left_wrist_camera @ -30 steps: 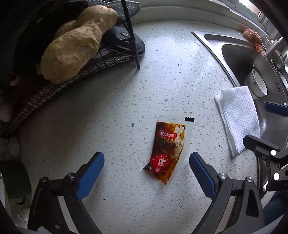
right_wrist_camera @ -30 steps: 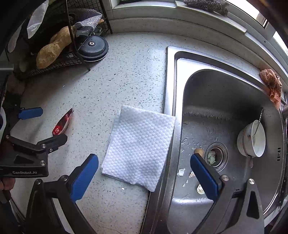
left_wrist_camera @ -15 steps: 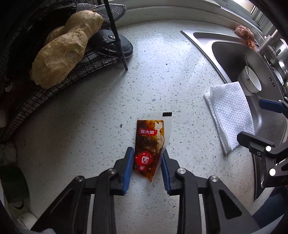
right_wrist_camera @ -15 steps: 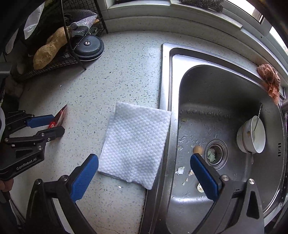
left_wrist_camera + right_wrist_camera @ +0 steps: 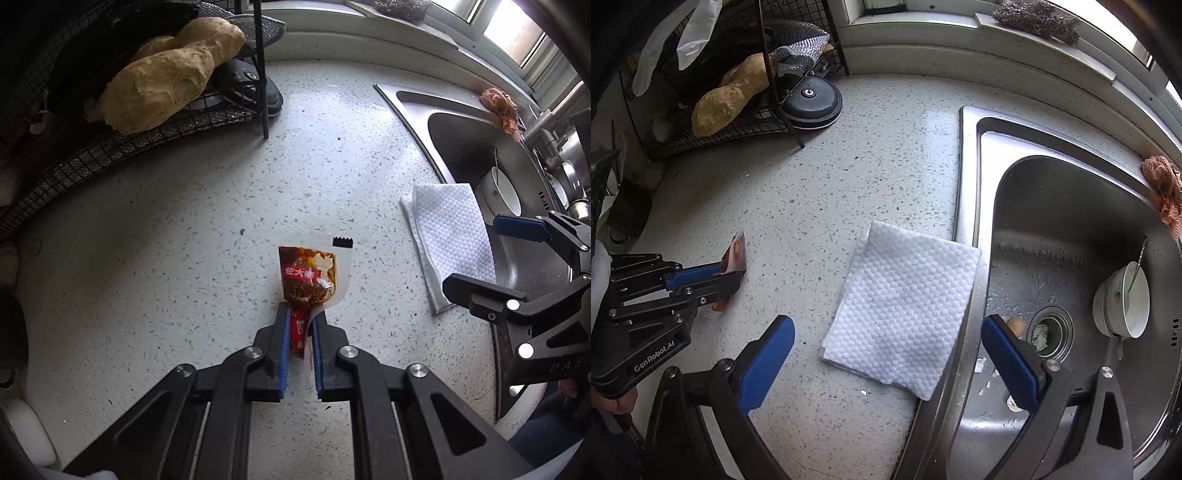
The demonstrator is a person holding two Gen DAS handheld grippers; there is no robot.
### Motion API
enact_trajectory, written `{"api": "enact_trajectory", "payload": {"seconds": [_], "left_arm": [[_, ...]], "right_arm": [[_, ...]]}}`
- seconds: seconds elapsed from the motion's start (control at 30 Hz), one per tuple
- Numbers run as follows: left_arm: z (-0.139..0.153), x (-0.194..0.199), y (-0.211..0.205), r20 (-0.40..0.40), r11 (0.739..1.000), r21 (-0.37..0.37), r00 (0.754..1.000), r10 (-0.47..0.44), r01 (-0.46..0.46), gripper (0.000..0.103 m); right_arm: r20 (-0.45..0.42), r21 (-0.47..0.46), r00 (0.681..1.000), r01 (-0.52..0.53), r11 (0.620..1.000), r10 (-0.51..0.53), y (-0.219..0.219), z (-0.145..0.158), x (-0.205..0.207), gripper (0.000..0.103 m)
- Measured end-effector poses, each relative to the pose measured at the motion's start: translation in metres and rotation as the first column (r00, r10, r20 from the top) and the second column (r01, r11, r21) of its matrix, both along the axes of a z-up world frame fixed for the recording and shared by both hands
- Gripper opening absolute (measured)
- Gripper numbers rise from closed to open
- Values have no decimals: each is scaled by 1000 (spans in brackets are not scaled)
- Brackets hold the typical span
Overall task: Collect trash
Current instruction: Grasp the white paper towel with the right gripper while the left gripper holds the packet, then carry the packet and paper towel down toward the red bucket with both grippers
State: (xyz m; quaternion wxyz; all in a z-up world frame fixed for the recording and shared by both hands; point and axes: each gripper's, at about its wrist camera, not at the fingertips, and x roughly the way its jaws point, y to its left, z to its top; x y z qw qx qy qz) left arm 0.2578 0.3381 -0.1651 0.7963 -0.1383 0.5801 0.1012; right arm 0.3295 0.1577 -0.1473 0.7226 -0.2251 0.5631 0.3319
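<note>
The speckled bench [image 5: 177, 229] runs from a wire rack [image 5: 110, 155] at the far left to a steel sink [image 5: 1067, 236] on the right, where a bowl [image 5: 1123, 306] and scraps sit in the basin. A paper towel [image 5: 905, 306] lies flat on the bench with its right edge over the sink rim, between the spread fingers of the right tool [image 5: 886, 365], which holds nothing. To the left, the left tool [image 5: 300, 332] has just been closing and now pinches the near end of a sauce packet [image 5: 314, 273], the far end still on the bench. The packet looks light, limp and greasy, so a firm pinch on its sealed edge seems wisest; the towel is soft and best taken by a corner
</note>
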Motion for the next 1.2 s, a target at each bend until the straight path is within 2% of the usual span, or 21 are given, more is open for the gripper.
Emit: {"api": "enact_trajectory", "payload": {"seconds": [0.1,0.17,0.2,0.23,0.47,0.5,0.6,0.67,0.87,1.2], "left_arm": [[-3,-3,2,-14,1000,13,1000,11,-11,10],[-2,-8,6,-19,1000,22,1000,18,-18,10],[-2,-9,8,-18,1000,17,999,26,-26,10],[-1,-12,11,-19,999,13,999,34,-33,10],[1,-27,11,-33,996,34,996,82,-81,10],[2,-29,10,-37,995,38,995,89,-88,10],[7,-41,4,-29,993,30,993,113,-113,10],[8,-45,-3,-27,992,33,992,125,-124,10],[16,-54,-25,-7,989,15,989,145,-145,10],[46,-53,-103,62,997,28,995,75,-77,10]], "right_arm": [[-13,-15,1000,-28,999,28,8,-9,-1,89],[11,-14,999,-53,998,53,13,-10,-3,85],[9,-14,998,-65,998,65,16,-10,-3,80],[-12,-24,997,-75,997,74,20,-13,-3,69],[47,-78,989,-134,988,138,32,-17,-23,65],[45,-81,988,-143,986,147,32,-17,-25,60],[13,-84,985,-171,982,173,28,-14,-33,21],[7,-72,983,-185,980,186,25,-14,-39,12],[-43,-21,981,-191,981,190,6,-10,-44,9],[-14,19,993,-119,993,119,-75,24,-61,9]]}}
